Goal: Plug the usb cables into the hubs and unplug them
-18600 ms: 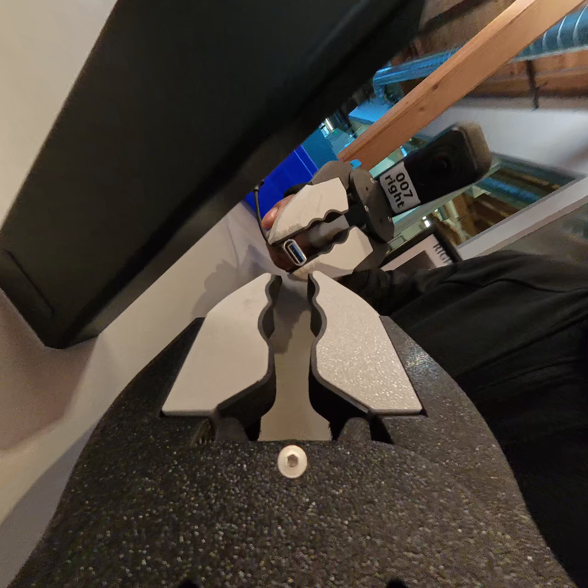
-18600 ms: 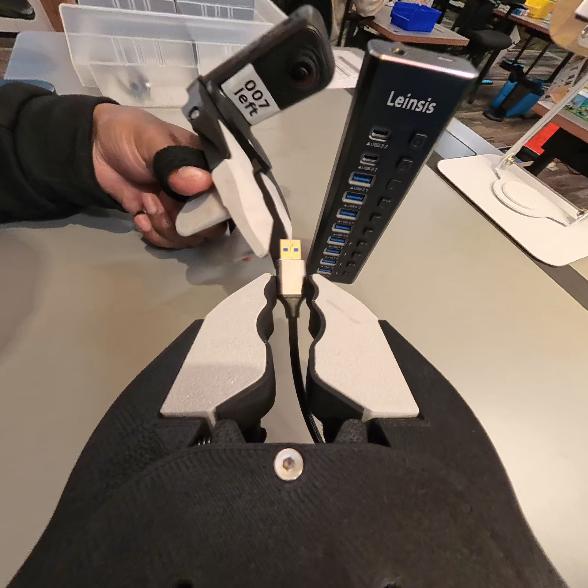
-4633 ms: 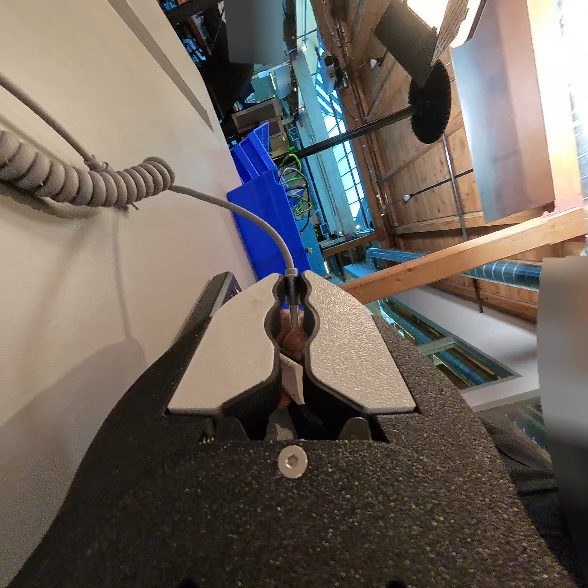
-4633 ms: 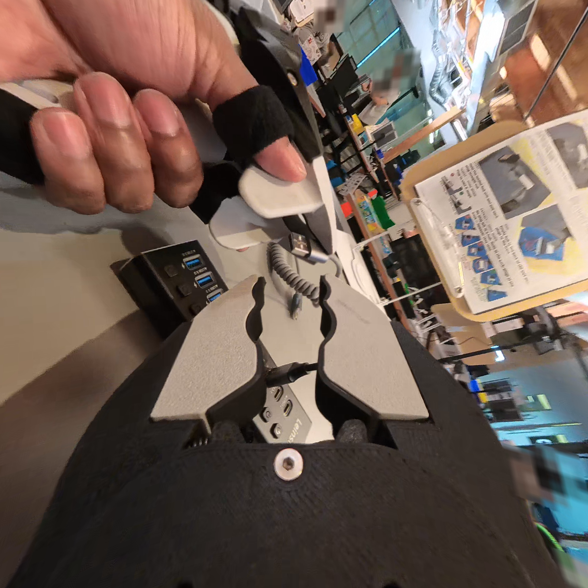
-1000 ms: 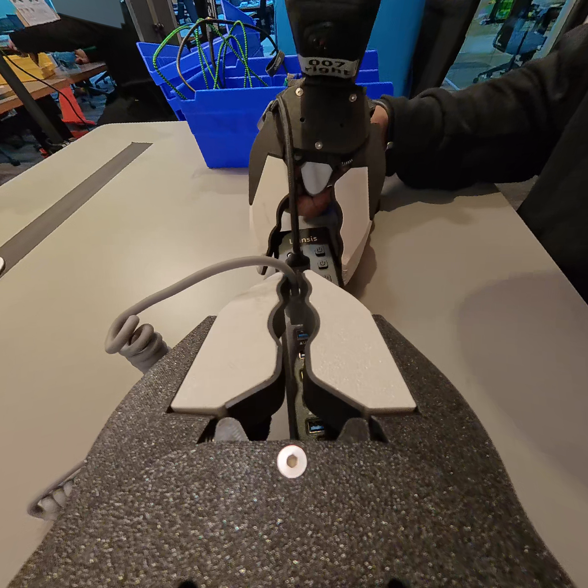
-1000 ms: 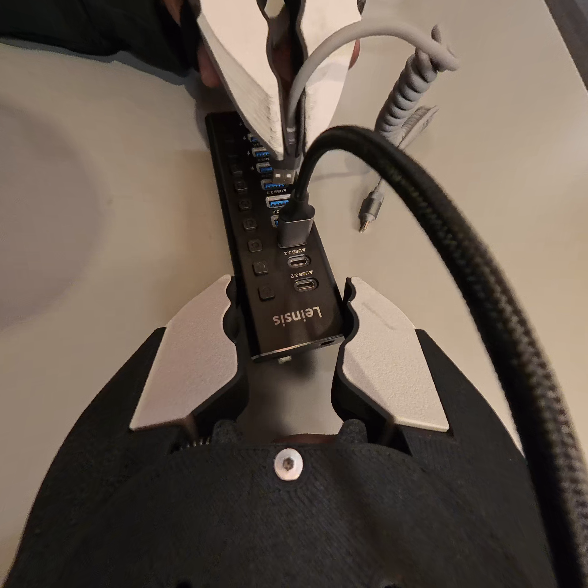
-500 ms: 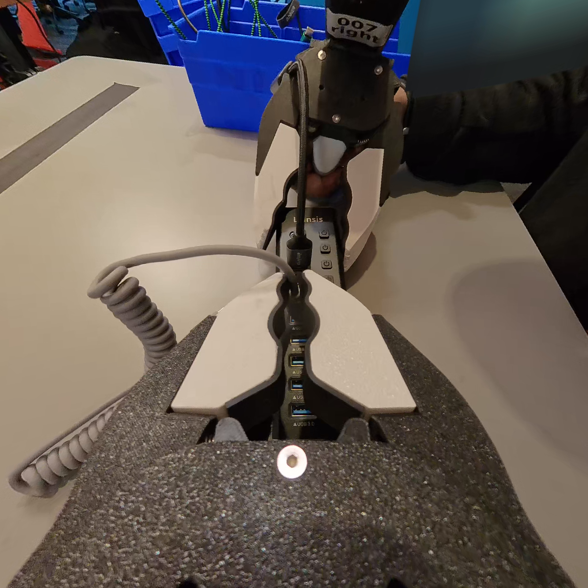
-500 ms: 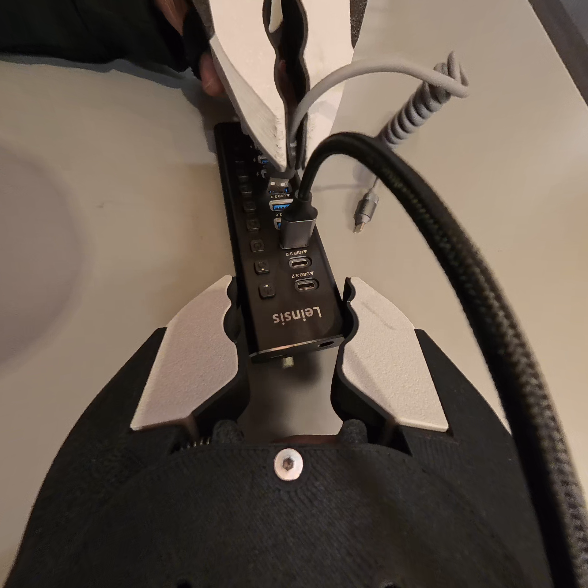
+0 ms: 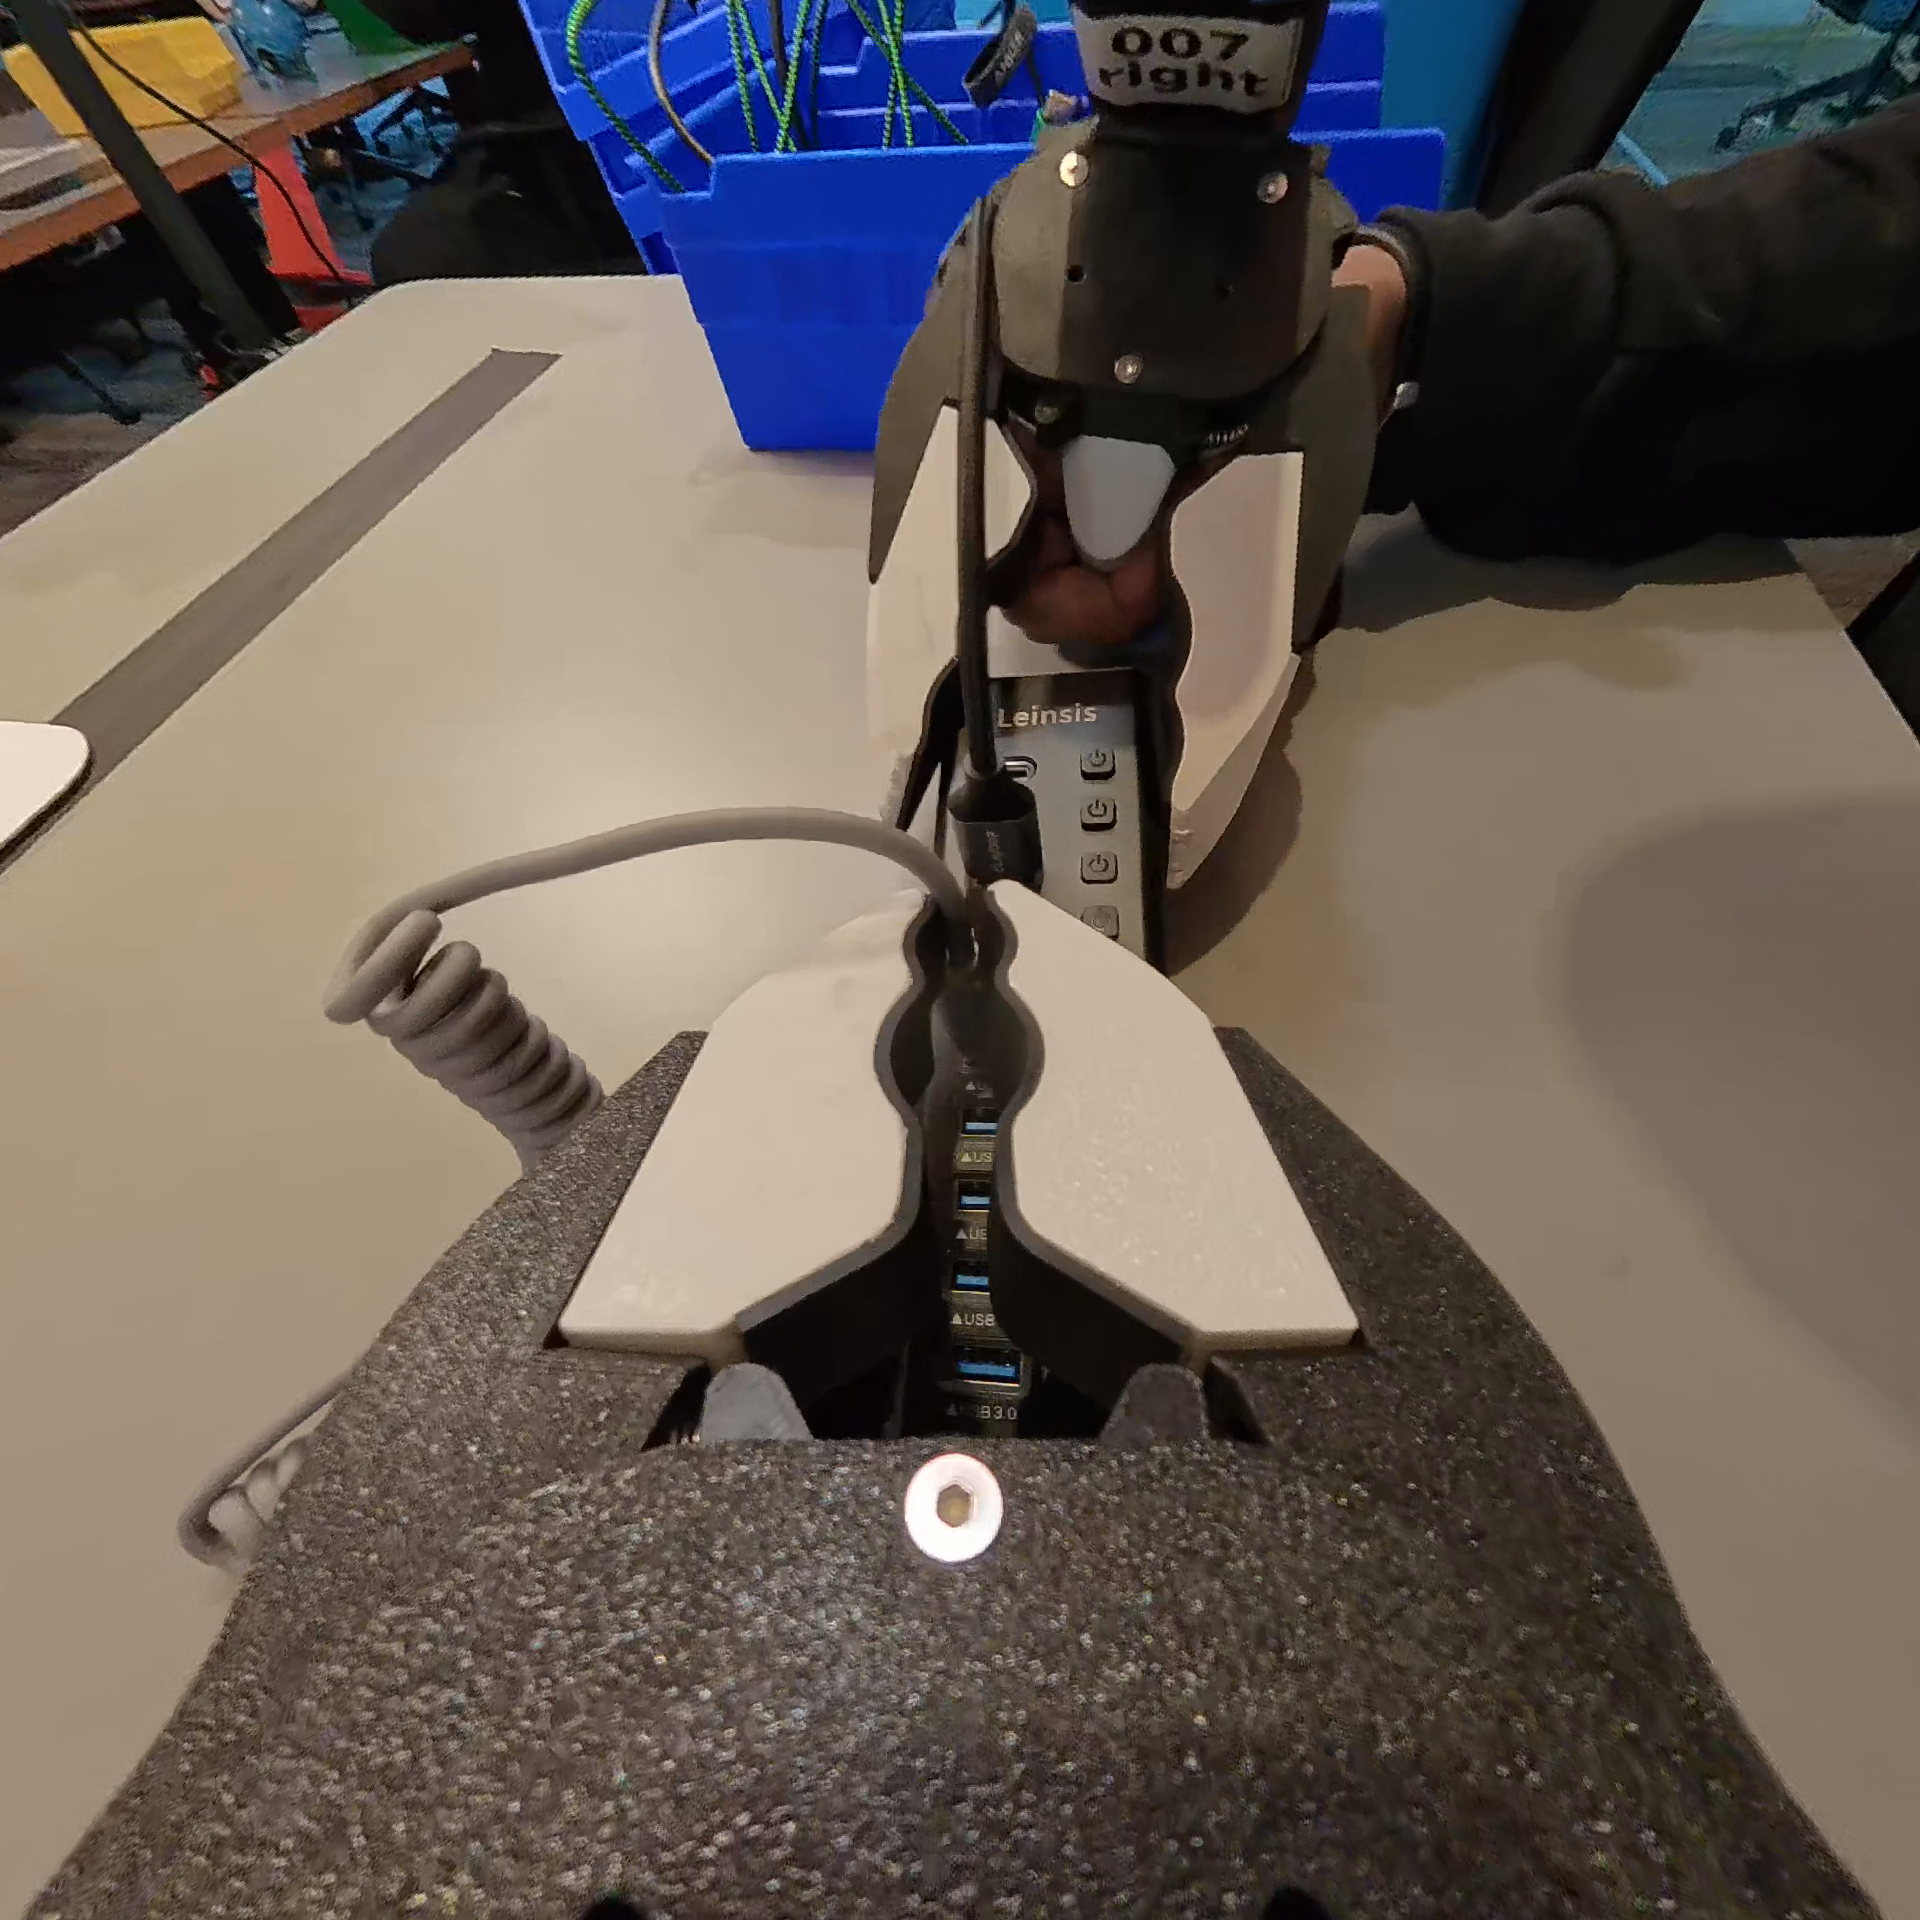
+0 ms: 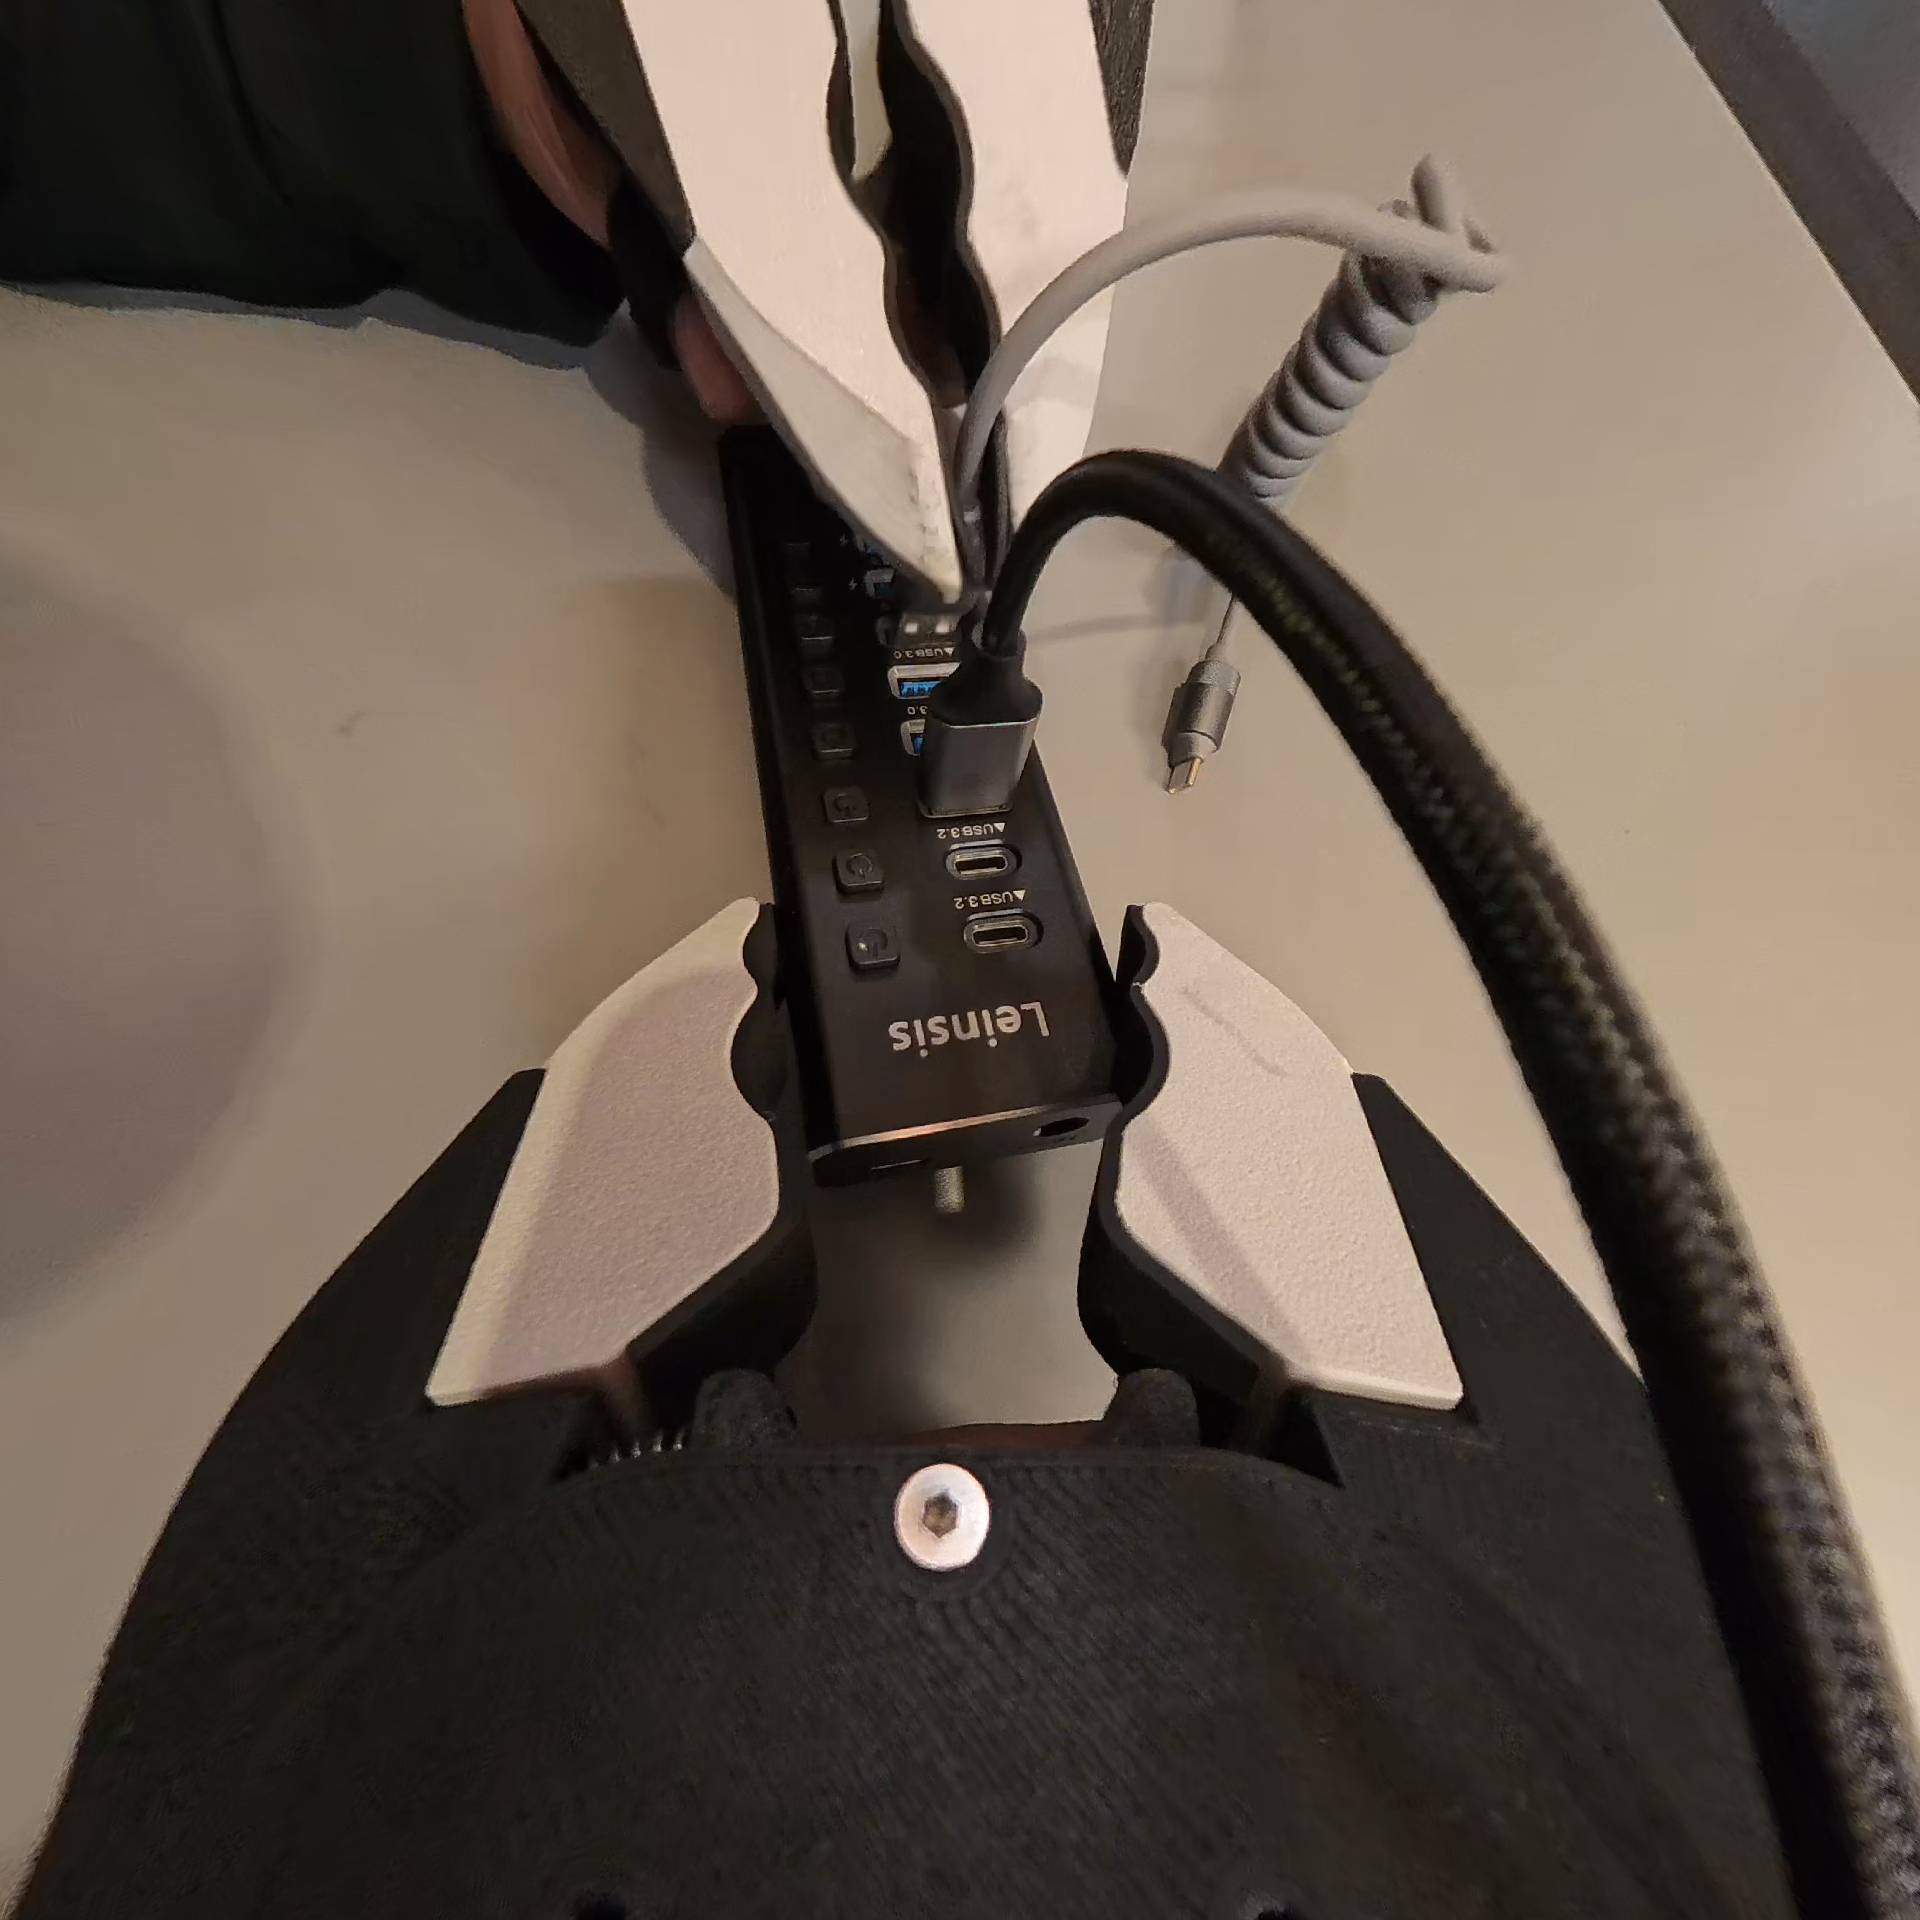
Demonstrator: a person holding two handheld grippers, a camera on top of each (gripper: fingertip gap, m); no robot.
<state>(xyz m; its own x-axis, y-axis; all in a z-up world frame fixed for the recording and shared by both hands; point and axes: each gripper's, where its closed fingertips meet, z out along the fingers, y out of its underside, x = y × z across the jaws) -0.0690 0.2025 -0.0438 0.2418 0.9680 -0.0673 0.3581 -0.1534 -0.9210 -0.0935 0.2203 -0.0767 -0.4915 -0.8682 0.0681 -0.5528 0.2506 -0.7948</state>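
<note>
On the grey table [image 10: 312, 727], the right gripper [image 10: 940, 1023] clamps the near end of the black hub [image 10: 914, 883], a black braided cable [image 10: 1507, 883] stands plugged mid-hub, and beyond, the left gripper [image 10: 951, 561] pinches the grey coiled cable's plug [image 10: 935, 629] at a port.

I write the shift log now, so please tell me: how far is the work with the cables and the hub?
Done: the black braided cable already sits plugged in the black hub. In hand: the right gripper clamps the hub's end, and the left gripper brings the grey coiled cable plug down to a port; whether it is seated is hidden. Left: unplugging both.
</note>
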